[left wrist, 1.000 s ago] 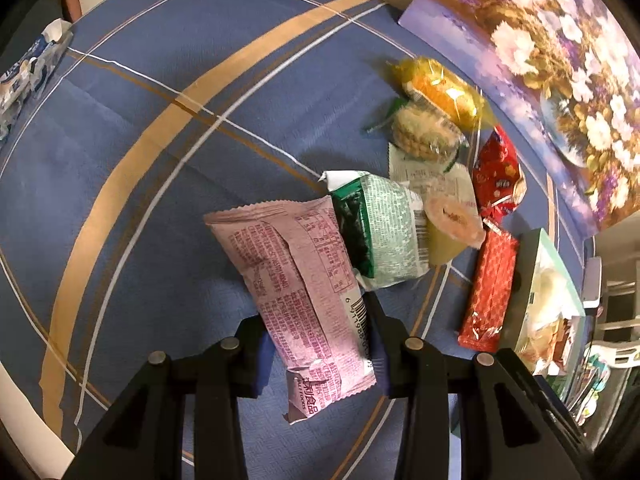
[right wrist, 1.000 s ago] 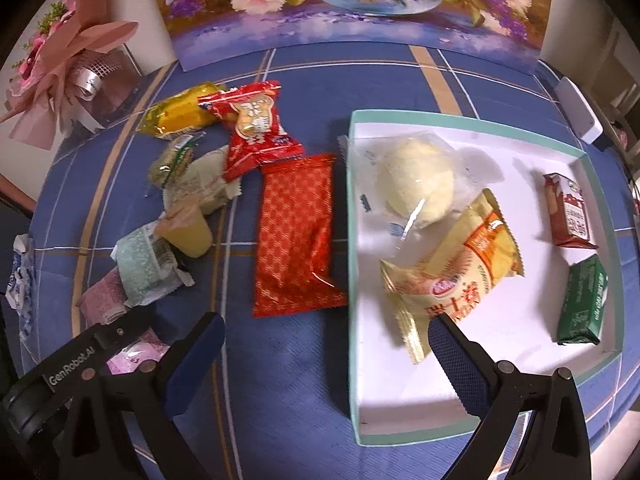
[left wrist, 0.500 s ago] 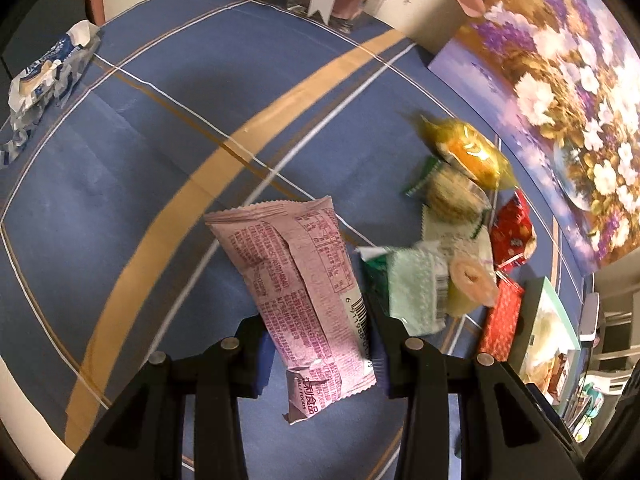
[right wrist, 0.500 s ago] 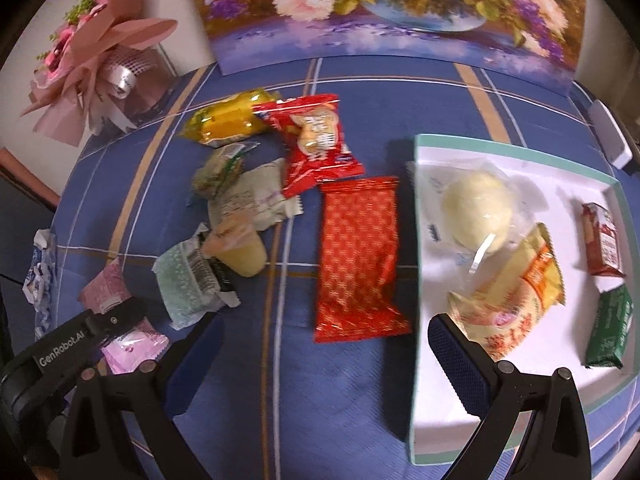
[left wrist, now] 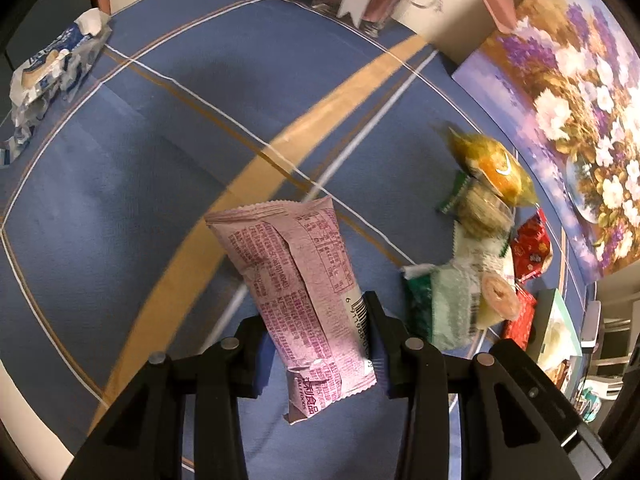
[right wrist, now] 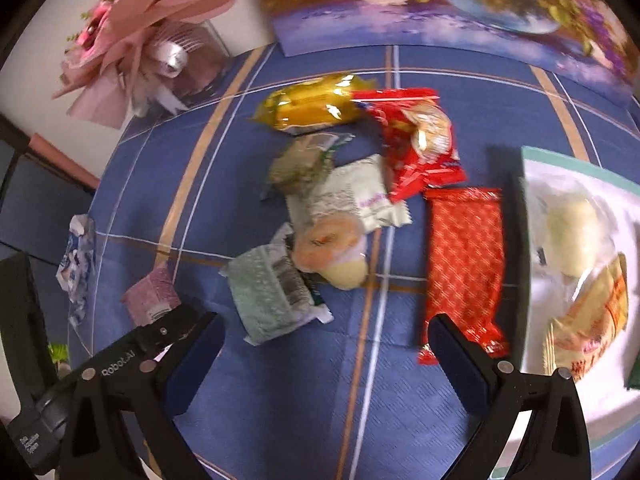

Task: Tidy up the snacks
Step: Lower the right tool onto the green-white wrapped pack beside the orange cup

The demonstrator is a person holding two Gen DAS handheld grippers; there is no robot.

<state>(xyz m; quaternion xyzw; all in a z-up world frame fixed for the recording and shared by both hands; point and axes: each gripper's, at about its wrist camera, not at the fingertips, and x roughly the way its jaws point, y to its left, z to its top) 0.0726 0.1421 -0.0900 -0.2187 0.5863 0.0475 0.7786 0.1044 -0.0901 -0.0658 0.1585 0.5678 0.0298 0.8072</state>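
Since a second ago, our views have slid left: the white tray [right wrist: 568, 168] now sits at the right edge and the pink bouquet [right wrist: 132, 52] looms larger. Our left hand-held gripper [left wrist: 320, 344] keeps pinching the pink snack packet [left wrist: 296, 280] above the blue tabletop [left wrist: 140, 160]. Our right hand-held gripper [right wrist: 328, 344] hangs spread wide and empty, over the tabletop between the pale green packet [right wrist: 272, 296] and the red packet [right wrist: 464, 256].

Left claw [left wrist: 316, 344] clamped, right claw [right wrist: 326, 354] spread wide
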